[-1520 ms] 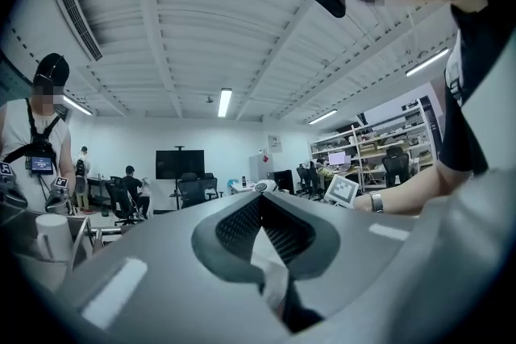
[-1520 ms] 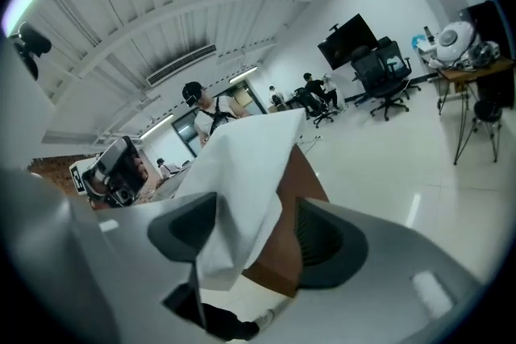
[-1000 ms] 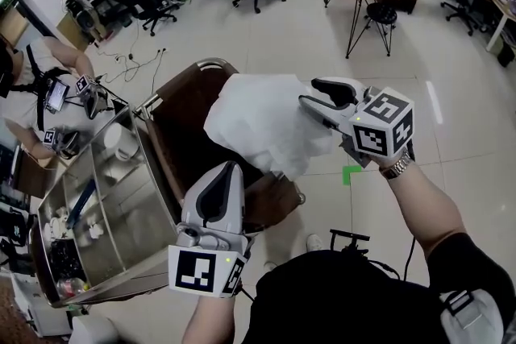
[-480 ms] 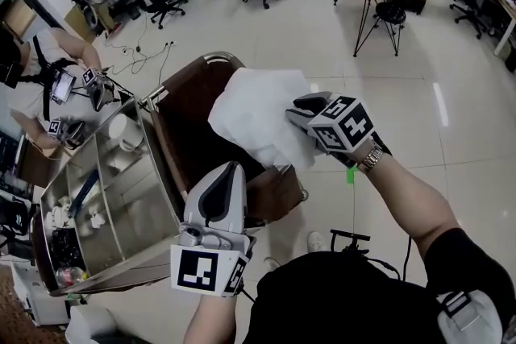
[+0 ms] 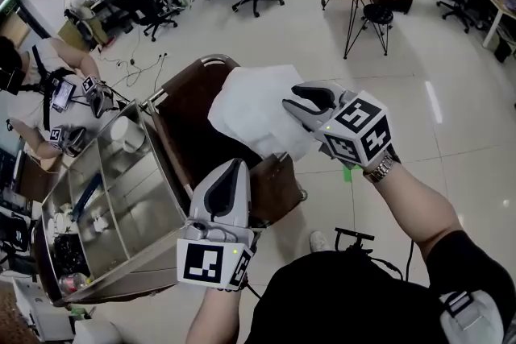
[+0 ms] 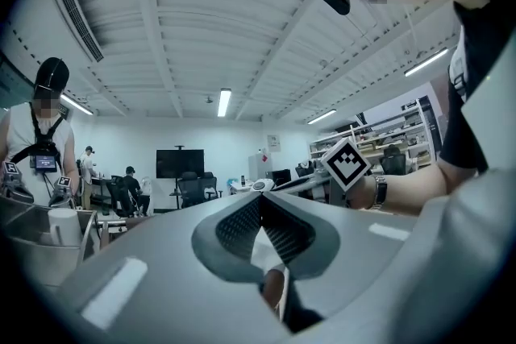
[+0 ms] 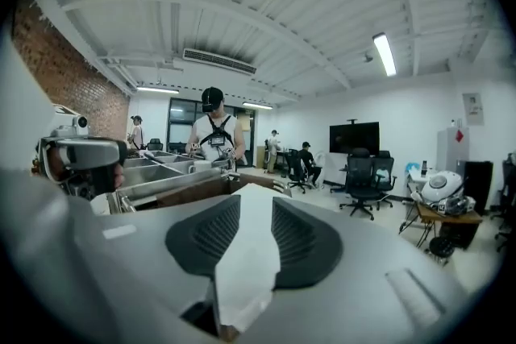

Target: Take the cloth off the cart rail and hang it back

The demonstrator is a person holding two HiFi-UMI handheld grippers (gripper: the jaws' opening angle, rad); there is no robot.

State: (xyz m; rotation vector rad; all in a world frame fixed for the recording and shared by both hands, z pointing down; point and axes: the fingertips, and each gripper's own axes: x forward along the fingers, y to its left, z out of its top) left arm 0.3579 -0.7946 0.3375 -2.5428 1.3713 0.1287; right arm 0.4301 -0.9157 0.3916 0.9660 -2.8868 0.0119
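Right jaws: the right gripper (image 5: 289, 105) (image 7: 250, 209) has its jaws narrow and just opening, with both pads against a fold of the cloth between them.
Left jaws: the left gripper (image 5: 234, 164) (image 6: 260, 201) has its jaws closed, tips meeting, with nothing between them.
Cloth: the white cloth (image 5: 251, 112) (image 7: 246, 266) is pinched at its right edge. From the grip it spreads left and far, over the right end of the cart.
Cloth in the right gripper view: a narrow strip runs down the gap from the jaw tips toward the camera.
Cart rail: the curved metal cart rail (image 5: 211, 60) is at the far end of the brown panel. The cloth's far left corner lies just beside it; whether they touch I cannot tell.
Cart: the steel cart (image 5: 150, 139) stands left of centre, with its trays at the near left.
Left gripper's place: near and left of the cloth, beside the cart's near edge and apart from the cloth.
Right hand: the right hand (image 5: 379, 161) comes in from the near right.
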